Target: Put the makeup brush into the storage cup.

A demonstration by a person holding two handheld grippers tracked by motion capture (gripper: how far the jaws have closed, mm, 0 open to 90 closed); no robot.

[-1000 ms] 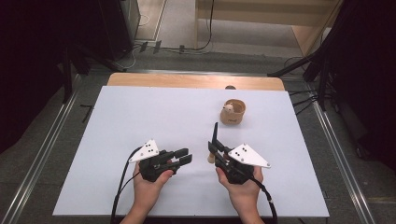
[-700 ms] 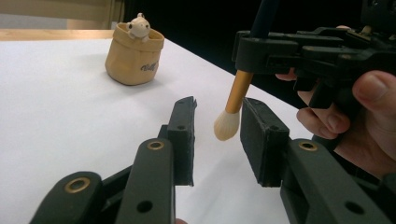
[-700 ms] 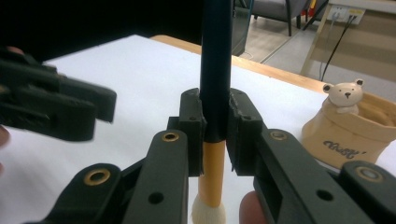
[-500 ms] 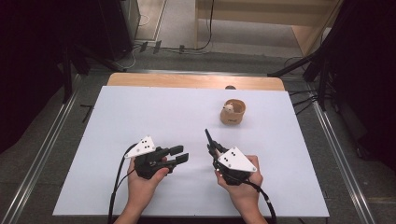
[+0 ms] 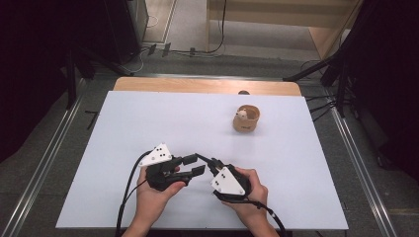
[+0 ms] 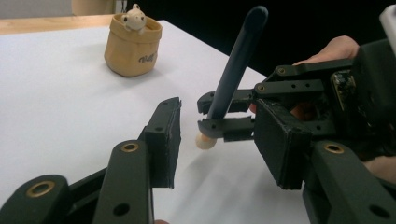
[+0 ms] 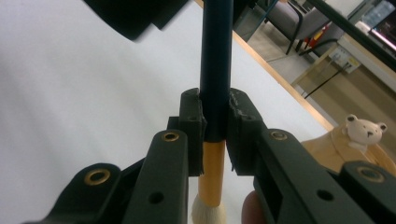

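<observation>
A brush with a dark blue handle (image 6: 236, 60), gold ferrule (image 7: 211, 177) and white bristles is clamped in my right gripper (image 7: 215, 107), which is shut on the handle just above the ferrule. In the high view the right gripper (image 5: 212, 162) points left at the table's near middle, and the brush (image 5: 202, 158) leans toward my left gripper (image 5: 194, 165). The left gripper (image 6: 219, 135) faces it with its jaws apart; they have just been opening, and their pads touch nothing. The brush tip hangs just beyond them.
A tan fabric pouch (image 5: 246, 118) holding a small white bear toy (image 6: 134, 17) stands at the back right of the white table (image 5: 148, 118). A wooden strip (image 5: 197, 85) runs along the far edge. Cables trail from both grippers toward the near edge.
My right gripper has moved left and down toward the left gripper, tipping the brush from upright to a lean. The left gripper's jaws have spread wider.
</observation>
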